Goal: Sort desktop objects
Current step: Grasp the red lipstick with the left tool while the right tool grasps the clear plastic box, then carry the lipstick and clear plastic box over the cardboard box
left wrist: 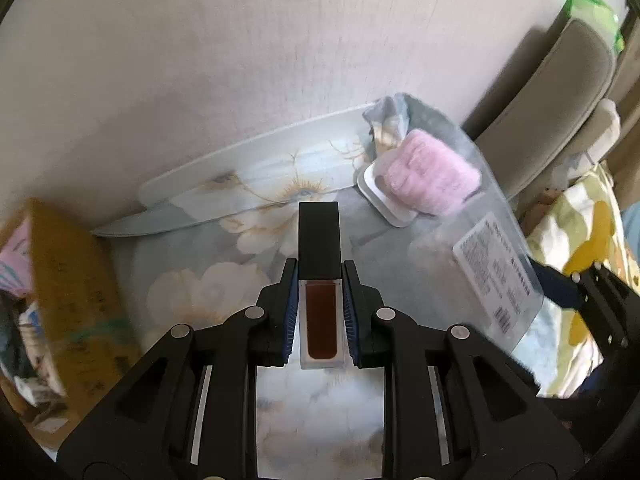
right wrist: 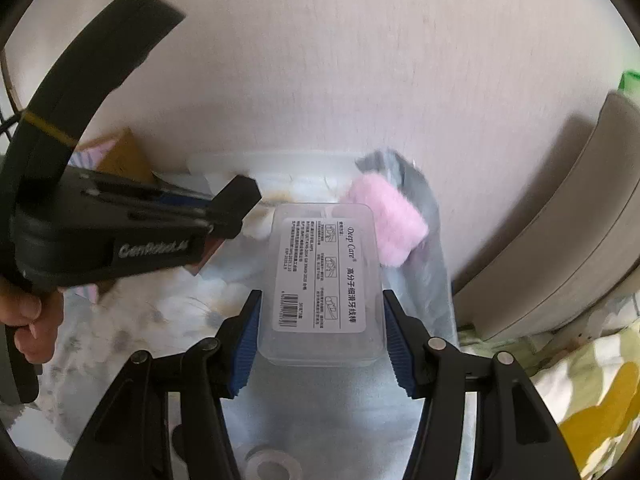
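Support surface was a floral-print cloth (left wrist: 224, 292), pale blue-grey with cream blossoms, running up to a pinkish wall. A white tray (left wrist: 376, 196) lay on it at far right, with a fluffy pink item (left wrist: 432, 176) resting on it. A yellow-brown box (left wrist: 76, 292) stood at the left edge.
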The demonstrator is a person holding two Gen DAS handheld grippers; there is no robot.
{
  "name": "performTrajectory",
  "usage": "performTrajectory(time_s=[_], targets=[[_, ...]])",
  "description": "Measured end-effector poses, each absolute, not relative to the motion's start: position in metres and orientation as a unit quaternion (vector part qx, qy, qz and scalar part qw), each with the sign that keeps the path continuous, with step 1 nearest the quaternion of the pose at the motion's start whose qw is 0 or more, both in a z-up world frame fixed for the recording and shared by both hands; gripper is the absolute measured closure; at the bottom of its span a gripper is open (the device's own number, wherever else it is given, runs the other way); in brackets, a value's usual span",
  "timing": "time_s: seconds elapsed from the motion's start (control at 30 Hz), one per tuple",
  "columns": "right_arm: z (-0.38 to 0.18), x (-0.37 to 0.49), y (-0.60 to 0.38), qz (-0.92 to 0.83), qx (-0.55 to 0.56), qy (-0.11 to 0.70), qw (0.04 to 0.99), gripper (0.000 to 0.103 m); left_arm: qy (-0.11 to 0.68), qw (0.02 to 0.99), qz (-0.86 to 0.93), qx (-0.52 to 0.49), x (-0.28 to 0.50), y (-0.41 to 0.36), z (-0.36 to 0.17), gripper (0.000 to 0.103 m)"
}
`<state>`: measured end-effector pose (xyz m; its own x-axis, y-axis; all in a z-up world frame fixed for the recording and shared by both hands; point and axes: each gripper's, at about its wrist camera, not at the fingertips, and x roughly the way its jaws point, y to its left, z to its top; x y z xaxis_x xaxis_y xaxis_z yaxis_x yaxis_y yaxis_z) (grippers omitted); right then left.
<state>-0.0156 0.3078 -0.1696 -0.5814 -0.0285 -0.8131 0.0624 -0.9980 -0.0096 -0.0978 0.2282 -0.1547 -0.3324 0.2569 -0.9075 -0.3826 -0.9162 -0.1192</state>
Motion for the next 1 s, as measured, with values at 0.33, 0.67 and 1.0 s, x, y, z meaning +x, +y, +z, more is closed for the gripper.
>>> performTrajectory(time_s=[0.33,0.67,1.0], targets=[[-0.102,-0.026,0.268,-0.896,0.441,-0.002,0.052,0.050,0.023,0.194,0.834,-0.515,-0.093,0.169,-0.103,0.085],[-0.066,-0.052,0.204,-0.903,0.414,0.009,0.111,0.050,-0.014,0.147,0.856,-0.495,-0.087,0.073,-0.062,0.085],[-0.069,-0.080,0.117,-0.889,0.416,0.026,0.192,0.050,-0.046,0.067,0.867,-0.491,-0.075,-0.025,-0.057,0.085]])
